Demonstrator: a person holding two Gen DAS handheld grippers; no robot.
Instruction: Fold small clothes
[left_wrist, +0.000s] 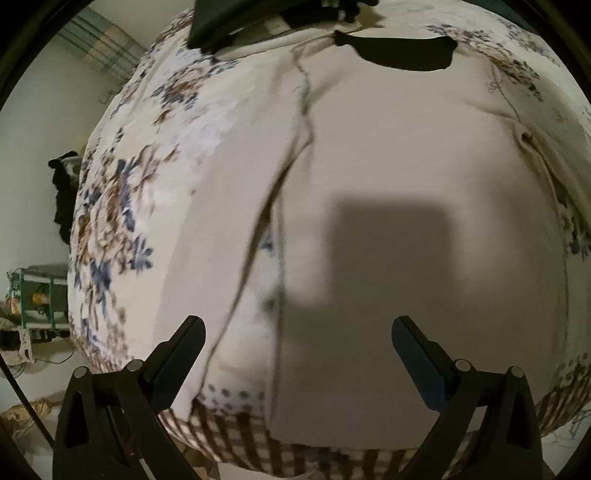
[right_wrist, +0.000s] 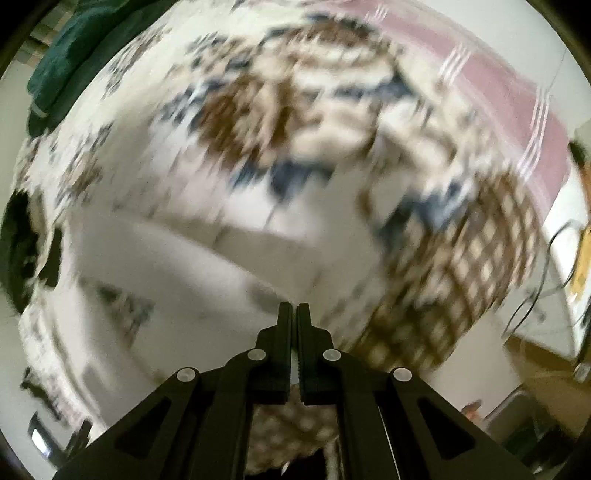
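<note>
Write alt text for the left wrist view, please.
A cream garment lies spread flat on a floral bedspread, filling most of the view. The left gripper hangs above it with its two black fingers wide apart, casting a blocky shadow on the cloth.

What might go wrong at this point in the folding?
The right hand-held gripper is shut and its view is smeared by fast motion, so any cloth in it could slip or get dragged. The left hand-held gripper hangs open above the cream garment, holding nothing, so the garment can shift on the flowered bedspread.
</note>
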